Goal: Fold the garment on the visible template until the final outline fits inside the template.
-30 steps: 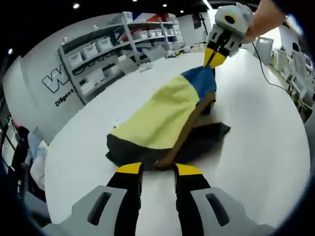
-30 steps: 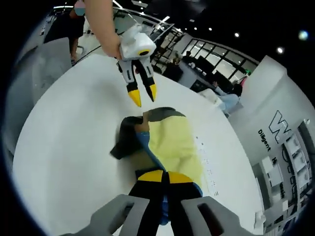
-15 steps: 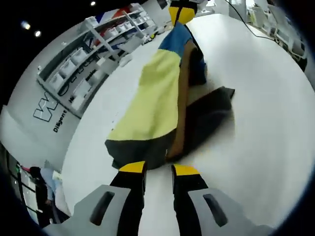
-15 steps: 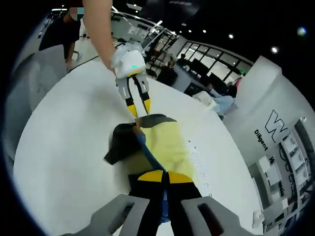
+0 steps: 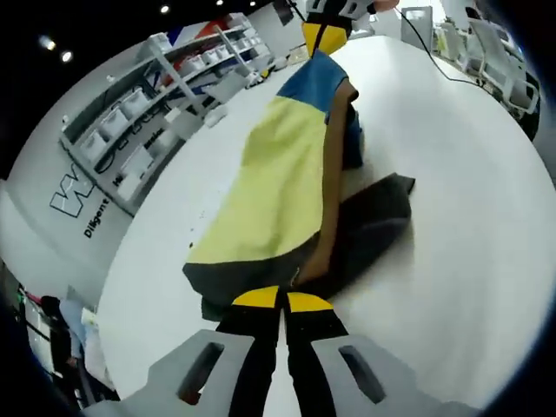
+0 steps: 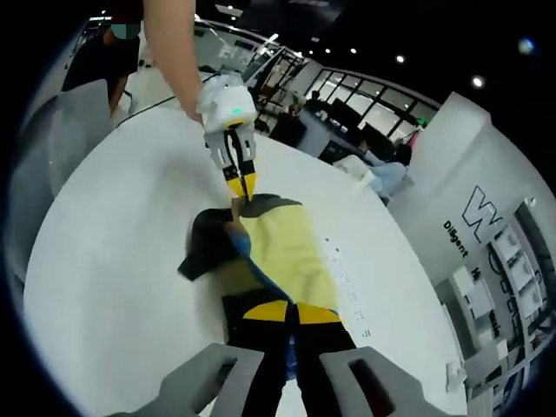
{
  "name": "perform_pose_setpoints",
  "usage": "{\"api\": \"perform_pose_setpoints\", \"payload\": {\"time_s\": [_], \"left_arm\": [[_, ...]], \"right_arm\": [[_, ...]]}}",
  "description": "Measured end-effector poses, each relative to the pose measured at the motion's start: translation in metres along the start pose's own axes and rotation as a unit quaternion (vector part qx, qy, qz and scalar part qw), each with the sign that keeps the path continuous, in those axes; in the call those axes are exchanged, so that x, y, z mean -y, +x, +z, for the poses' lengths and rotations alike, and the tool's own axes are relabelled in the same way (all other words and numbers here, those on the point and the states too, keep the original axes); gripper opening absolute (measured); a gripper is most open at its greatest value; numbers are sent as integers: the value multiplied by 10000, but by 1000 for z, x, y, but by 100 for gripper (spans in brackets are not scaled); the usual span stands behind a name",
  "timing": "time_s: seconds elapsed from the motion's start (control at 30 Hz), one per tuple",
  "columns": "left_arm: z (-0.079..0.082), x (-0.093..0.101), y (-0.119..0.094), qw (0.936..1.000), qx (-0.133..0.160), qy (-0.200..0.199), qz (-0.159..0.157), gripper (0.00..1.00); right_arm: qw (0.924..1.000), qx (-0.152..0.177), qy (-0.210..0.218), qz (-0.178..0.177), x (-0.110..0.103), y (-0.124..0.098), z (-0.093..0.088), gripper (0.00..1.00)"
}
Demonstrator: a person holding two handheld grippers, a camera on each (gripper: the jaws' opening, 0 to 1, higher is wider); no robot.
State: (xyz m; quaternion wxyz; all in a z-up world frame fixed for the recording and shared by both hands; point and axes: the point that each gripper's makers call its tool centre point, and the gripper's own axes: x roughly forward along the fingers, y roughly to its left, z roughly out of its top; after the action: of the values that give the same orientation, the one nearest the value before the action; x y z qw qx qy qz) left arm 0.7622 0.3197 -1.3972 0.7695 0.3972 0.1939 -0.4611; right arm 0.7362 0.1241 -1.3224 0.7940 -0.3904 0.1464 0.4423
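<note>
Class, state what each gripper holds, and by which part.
Both hold the garment: left gripper pinches its dark-grey end, right gripper its blue end.

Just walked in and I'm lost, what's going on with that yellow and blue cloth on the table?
A person is folding a garment on a white table, with a hand-held tool in each hand. The left tool is shut on the dark hem end, and the right tool is shut on the blue end. The cloth is held stretched between them, partly raised, with a dark part lying on the table.
</note>
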Motion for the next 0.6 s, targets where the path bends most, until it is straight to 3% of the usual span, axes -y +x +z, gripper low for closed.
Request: {"api": "perform_pose_setpoints", "payload": {"time_s": [0.13, 0.23, 0.37, 0.53, 0.6], "left_arm": [[11, 18, -14, 9989, 177, -115, -420, 2], [18, 28, -26, 9982, 232, -55, -555, 2], [37, 46, -43, 9953, 527, -94, -806, 2], [55, 75, -51, 9848, 828, -392, -1475, 2], [57, 72, -50, 9863, 859, -334, -1370, 2]], "right_arm": [[9999, -105, 20, -25, 1, -2, -9, 0], [9998, -195, 57, -25, 0, -4, -19, 0], [9994, -302, 135, -39, -3, -8, -30, 0], [9990, -394, 215, -8, -9, -10, -40, 0], [9989, -401, 239, -3, -11, -10, -41, 0]]}}
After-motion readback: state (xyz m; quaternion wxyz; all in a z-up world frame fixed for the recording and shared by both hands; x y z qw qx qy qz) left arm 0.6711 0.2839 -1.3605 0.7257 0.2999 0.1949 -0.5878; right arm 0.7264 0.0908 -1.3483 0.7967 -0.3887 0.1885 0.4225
